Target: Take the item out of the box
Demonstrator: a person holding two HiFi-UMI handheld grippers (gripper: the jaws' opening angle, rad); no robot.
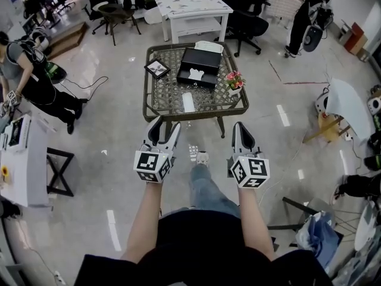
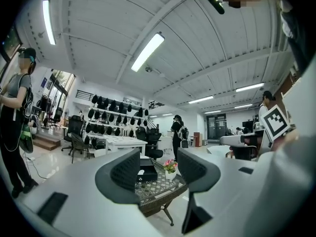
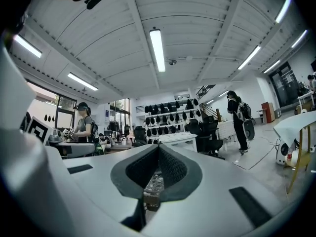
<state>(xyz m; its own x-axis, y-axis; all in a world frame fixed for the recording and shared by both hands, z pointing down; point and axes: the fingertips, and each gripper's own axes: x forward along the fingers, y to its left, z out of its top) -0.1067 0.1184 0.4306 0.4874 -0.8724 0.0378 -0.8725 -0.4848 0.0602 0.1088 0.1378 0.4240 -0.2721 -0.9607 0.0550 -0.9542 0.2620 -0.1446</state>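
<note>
Low wicker table [image 1: 196, 115] bore a framed picture [image 1: 157, 68] at left, potted pink flowers [image 1: 234, 81] at right; white table [image 1: 190, 5] stood far behind.

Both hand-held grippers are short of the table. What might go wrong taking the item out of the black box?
The flower pot stands close beside the black box, so the right hand-held gripper may knock it over reaching in. That gripper's jaws are together; unless they open, they may shove the white item instead of grasping it. The picture frame lies near the box's other side, in the open left hand-held gripper's likely path.
</note>
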